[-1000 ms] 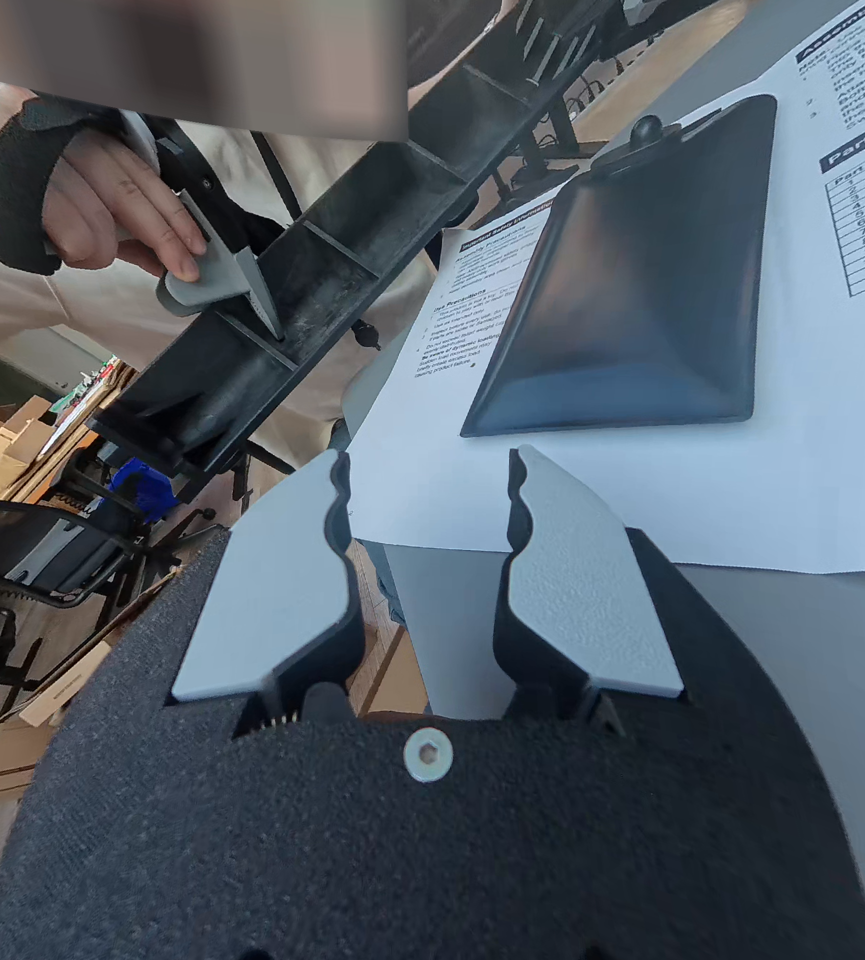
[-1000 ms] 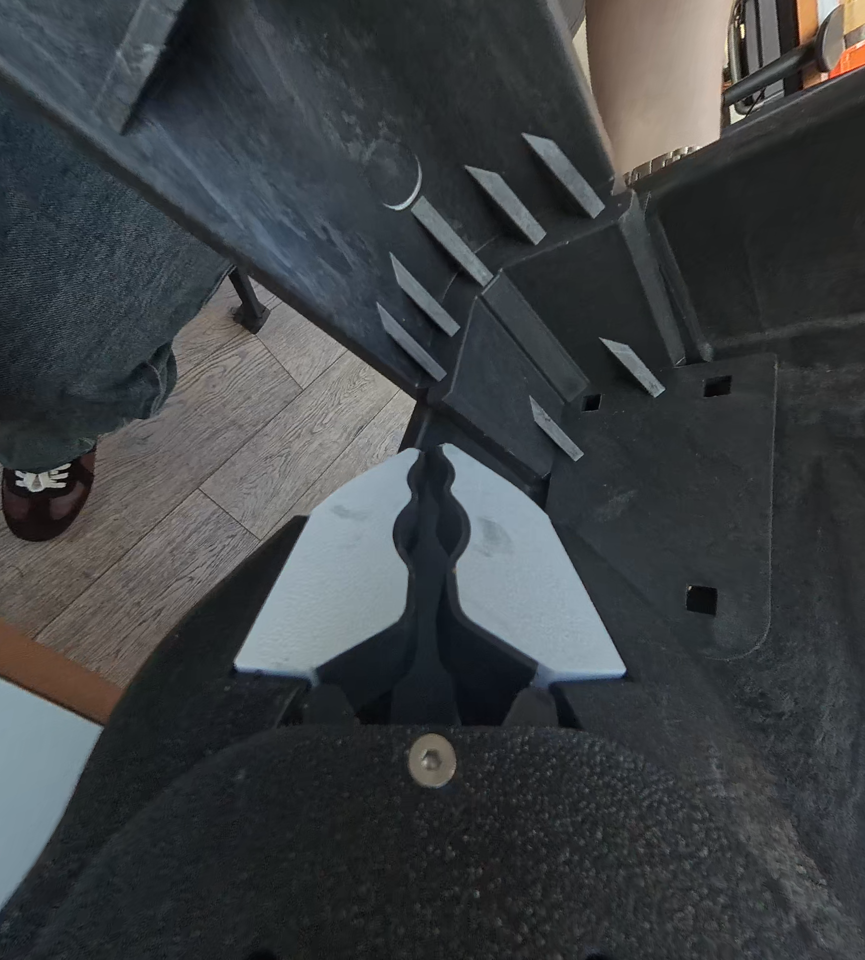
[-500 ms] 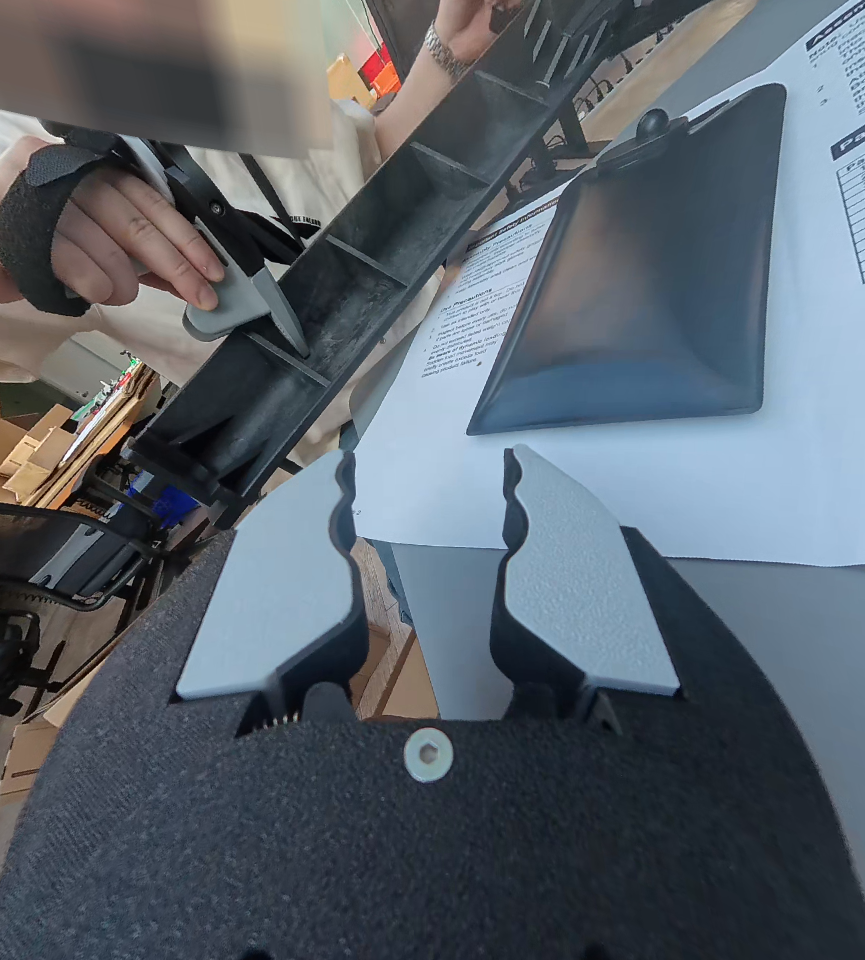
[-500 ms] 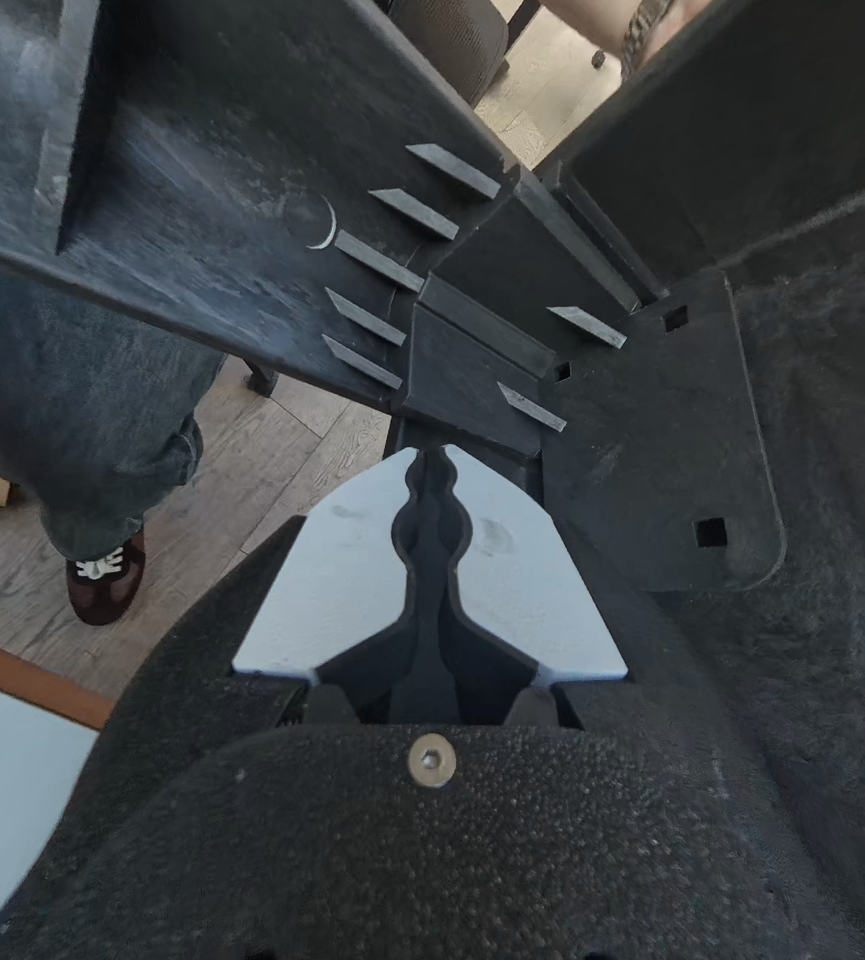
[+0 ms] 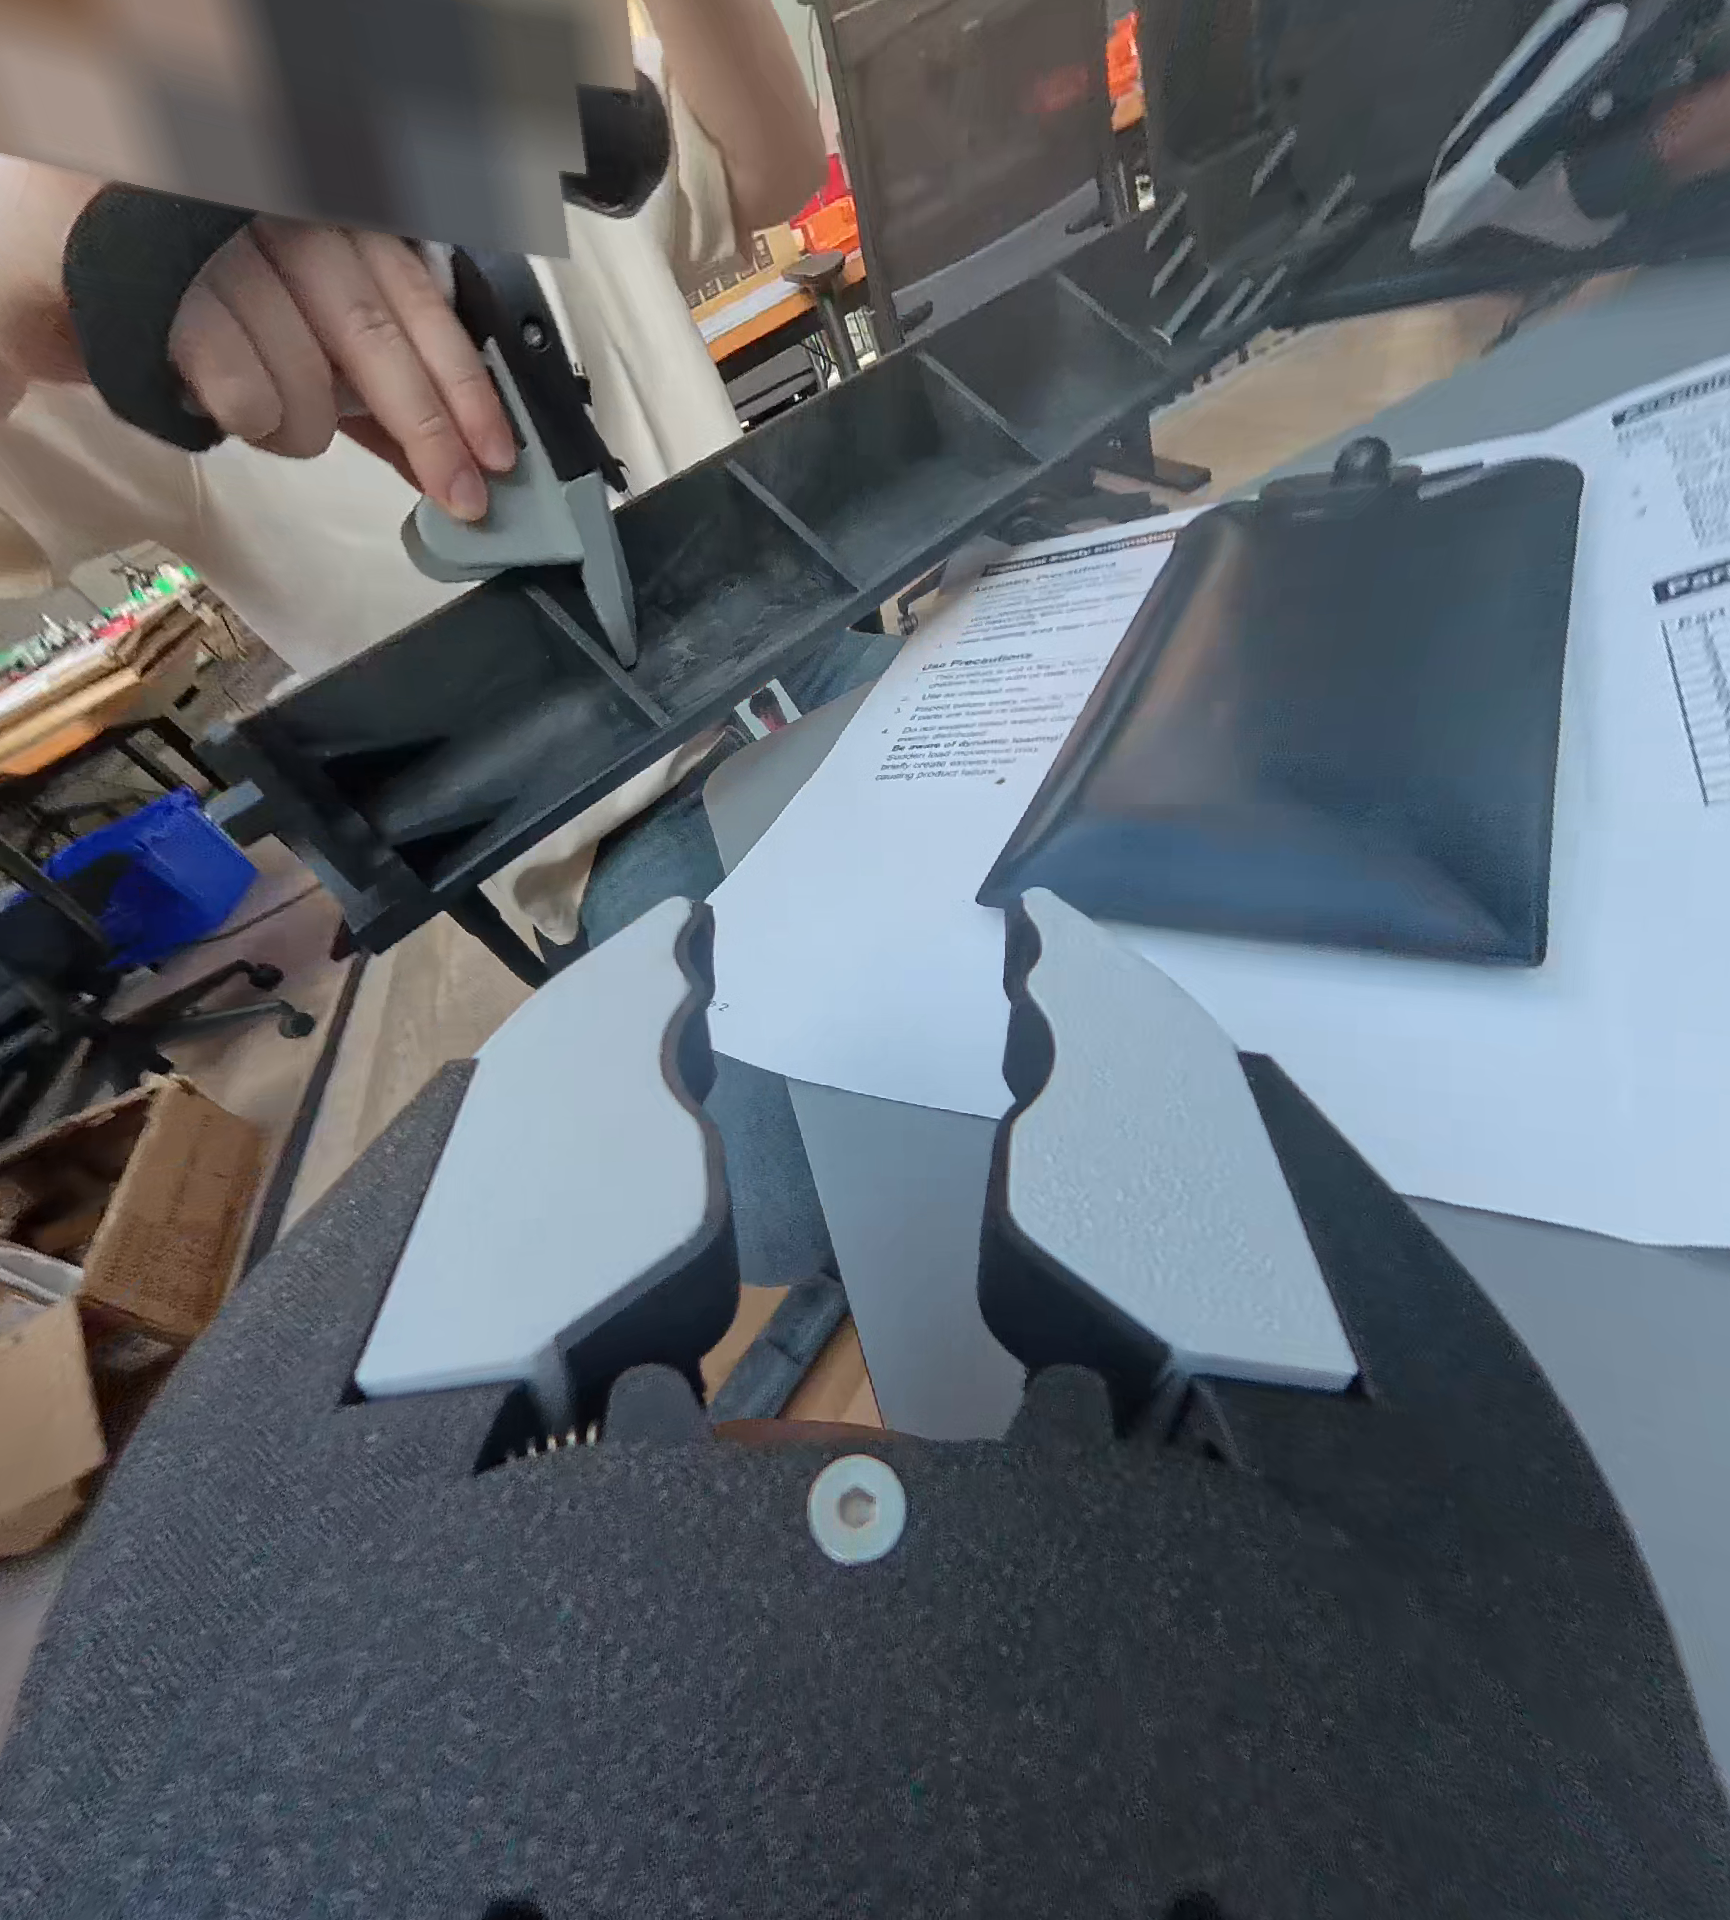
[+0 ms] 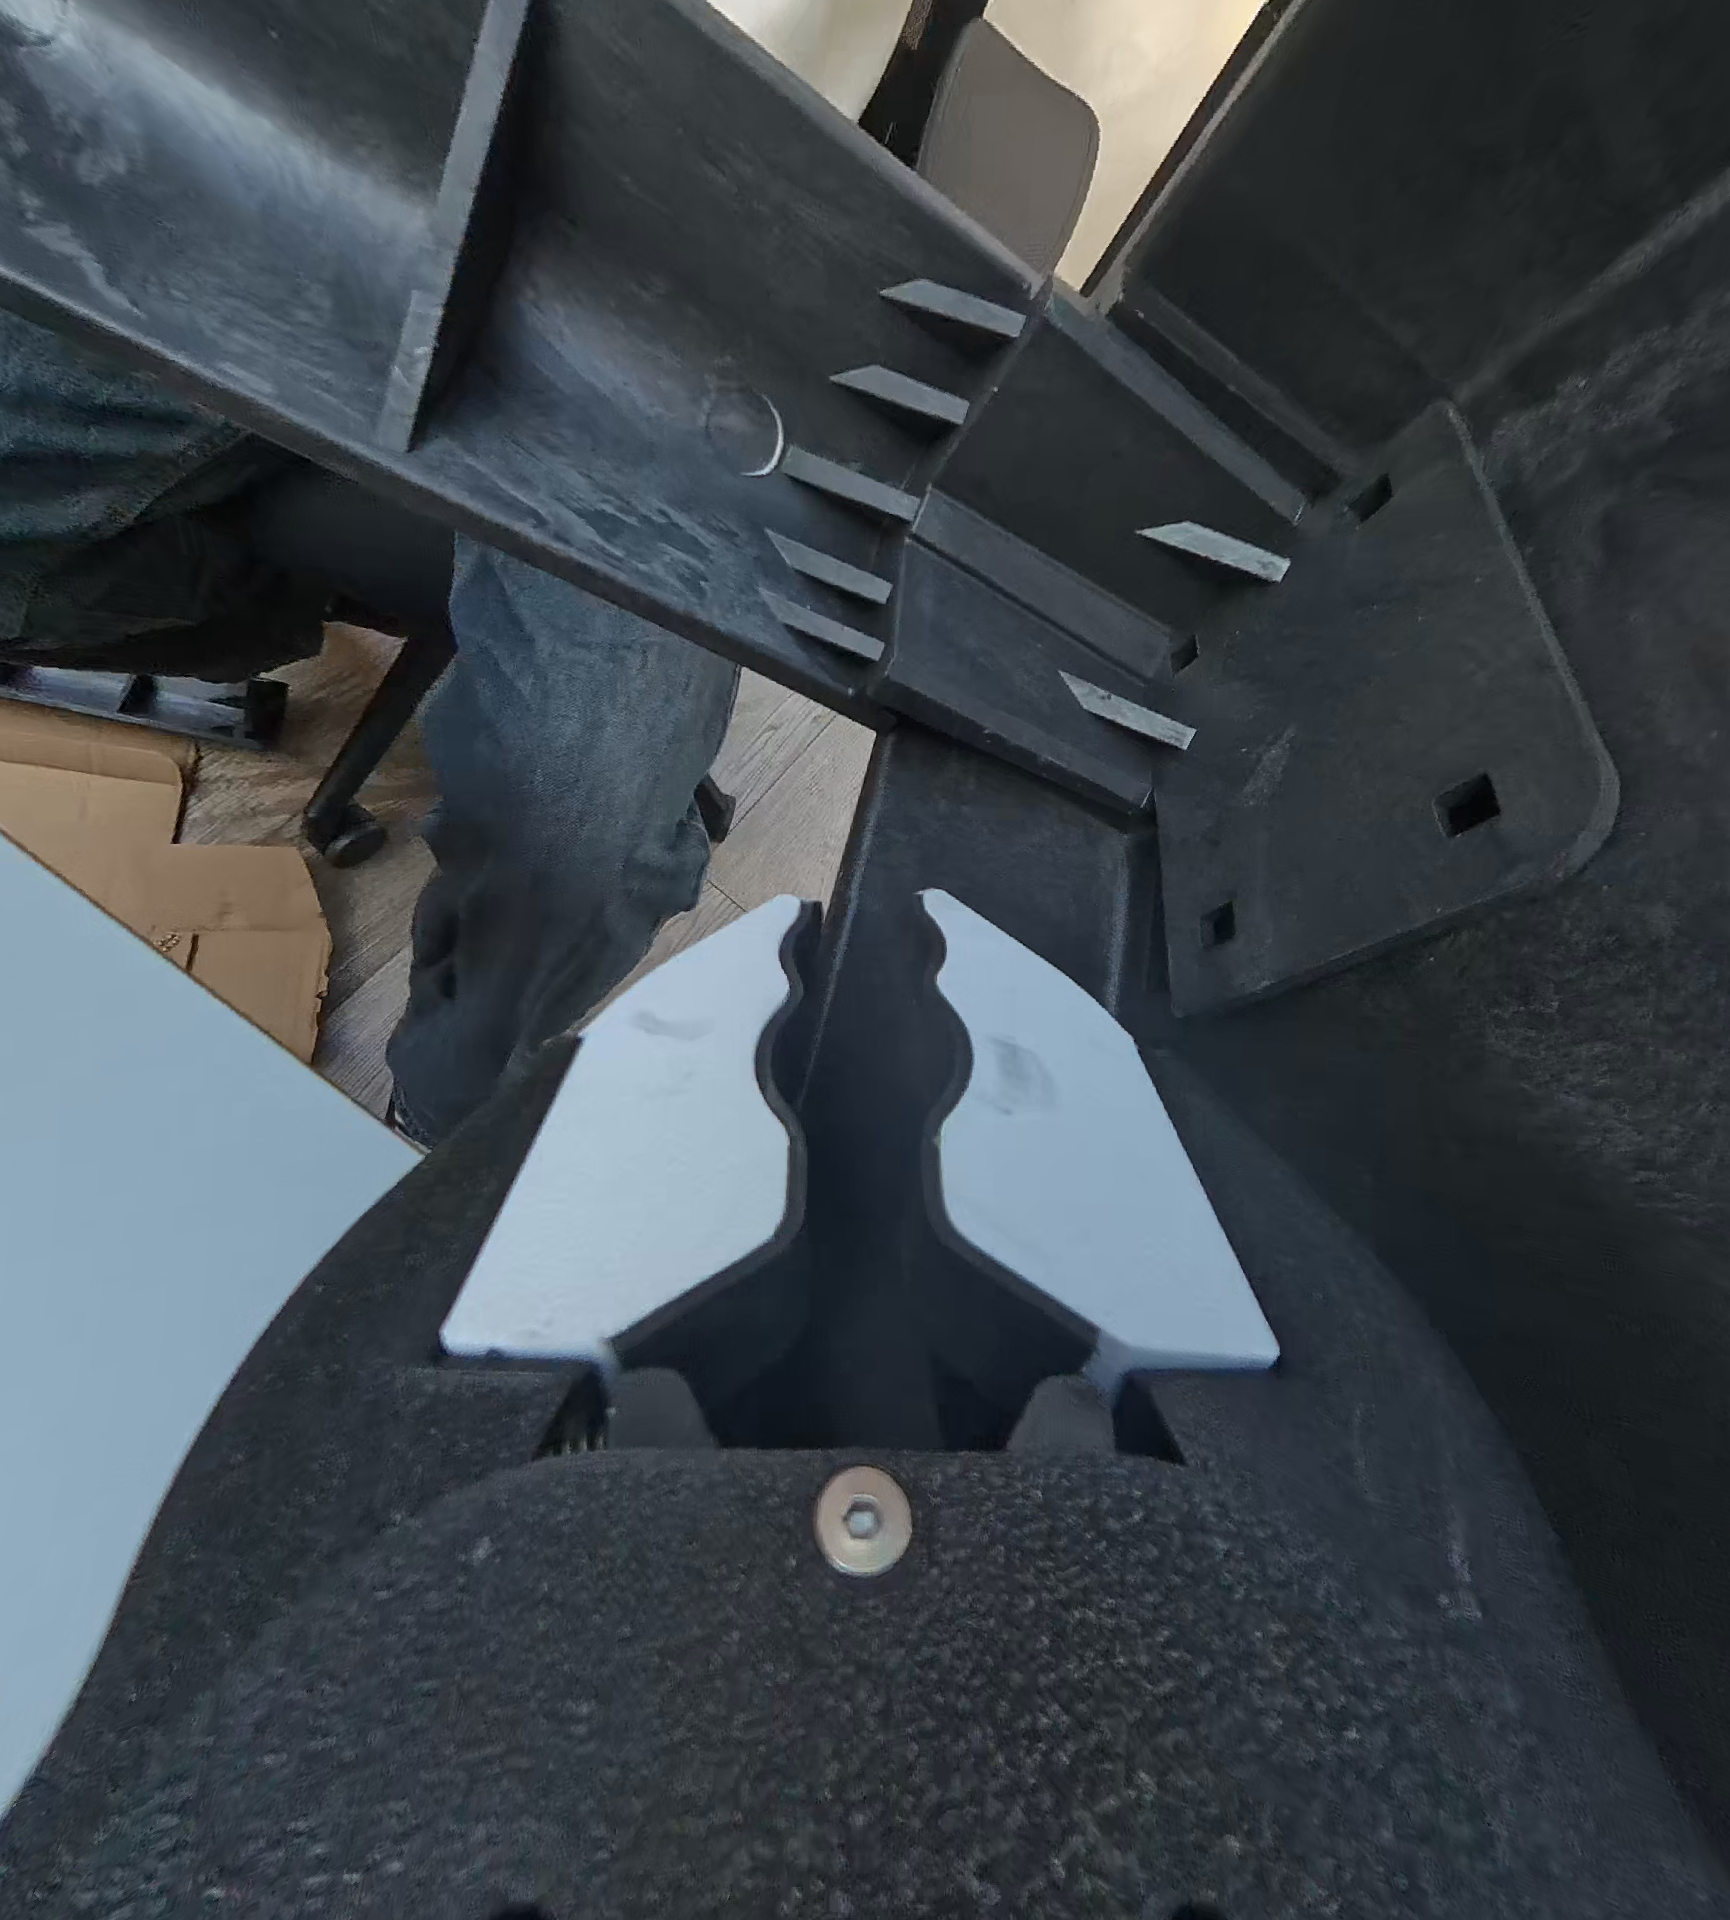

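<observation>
Around black ribbed beam (image 6: pixel 632 436), right hand-held gripper (image 6: pixel 861 914)

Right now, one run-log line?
left tongs: open, over paper sheet | right tongs: astride black ribbed beam wall | black panel: on sheet

The long ribbed plastic channel part (image 5: pixel 840 520) was matt black with dusty grey smears. A glossy black clipboard-like tray (image 5: pixel 1339 717) lay on white paper sheets (image 5: pixel 892 935) printed in black. The gripper fingers (image 5: pixel 560 1143) were pale grey on black. The plastic bin (image 5: pixel 154 862) was blue, the cardboard boxes (image 5: pixel 61 1299) brown.
</observation>
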Available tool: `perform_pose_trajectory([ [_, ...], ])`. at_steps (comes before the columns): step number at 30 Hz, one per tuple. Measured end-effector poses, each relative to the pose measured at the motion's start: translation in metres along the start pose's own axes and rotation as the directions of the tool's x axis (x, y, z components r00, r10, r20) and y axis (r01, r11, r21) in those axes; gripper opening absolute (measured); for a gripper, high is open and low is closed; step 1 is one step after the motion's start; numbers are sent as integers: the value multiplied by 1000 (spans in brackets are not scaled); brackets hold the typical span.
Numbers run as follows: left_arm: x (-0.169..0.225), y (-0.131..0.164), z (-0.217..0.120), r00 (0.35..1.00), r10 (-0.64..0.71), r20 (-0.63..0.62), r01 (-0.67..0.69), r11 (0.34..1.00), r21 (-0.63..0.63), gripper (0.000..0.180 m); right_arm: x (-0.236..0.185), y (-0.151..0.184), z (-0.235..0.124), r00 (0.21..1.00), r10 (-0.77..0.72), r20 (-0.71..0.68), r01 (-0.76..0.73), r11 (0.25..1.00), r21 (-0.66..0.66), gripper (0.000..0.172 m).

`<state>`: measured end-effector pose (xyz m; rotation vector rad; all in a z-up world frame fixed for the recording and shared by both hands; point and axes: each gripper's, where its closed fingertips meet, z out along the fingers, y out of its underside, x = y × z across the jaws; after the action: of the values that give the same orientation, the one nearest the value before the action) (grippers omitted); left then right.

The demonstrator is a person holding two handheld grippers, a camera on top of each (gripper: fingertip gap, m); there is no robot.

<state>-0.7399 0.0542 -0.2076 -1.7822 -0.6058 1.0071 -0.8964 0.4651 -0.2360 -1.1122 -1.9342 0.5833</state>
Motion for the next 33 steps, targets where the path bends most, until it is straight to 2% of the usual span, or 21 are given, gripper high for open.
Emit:
perform_pose_trajectory([
  [3,-21,5,0,967,-254,-12,254,967,22,55,2,-1,-2,1000,13,-16,-13,1000,18,14],
  [6,-26,17,5,932,-361,-27,360,932,-38,58,7,0,-2,999,35,-42,-34,999,20,15],
  [7,-23,19,6,938,-345,-27,343,937,-62,59,7,0,-2,998,34,-48,-33,999,24,16],
  [10,-17,21,6,984,-174,27,175,980,-96,60,5,-3,-5,999,7,-50,-4,999,52,17],
  [13,-12,20,6,998,-24,64,32,992,-124,60,2,-6,-7,999,-2,-36,5,997,80,17],
  [17,-5,14,8,981,168,92,-155,979,-134,58,-1,-9,-12,1000,-5,-7,6,993,119,22],
  [21,3,9,10,935,336,111,-321,938,-131,54,-23,-3,-29,995,6,102,-12,998,59,31],
  [26,10,6,13,901,419,111,-405,905,-129,50,-50,-14,-91,988,-65,140,51,993,102,32],
  [29,10,6,12,904,414,110,-400,908,-123,50,-74,-15,-130,979,-108,173,94,992,83,27],
  [33,6,7,10,910,396,121,-381,916,-130,49,-124,-8,-183,949,-226,219,228,974,16,21],
])
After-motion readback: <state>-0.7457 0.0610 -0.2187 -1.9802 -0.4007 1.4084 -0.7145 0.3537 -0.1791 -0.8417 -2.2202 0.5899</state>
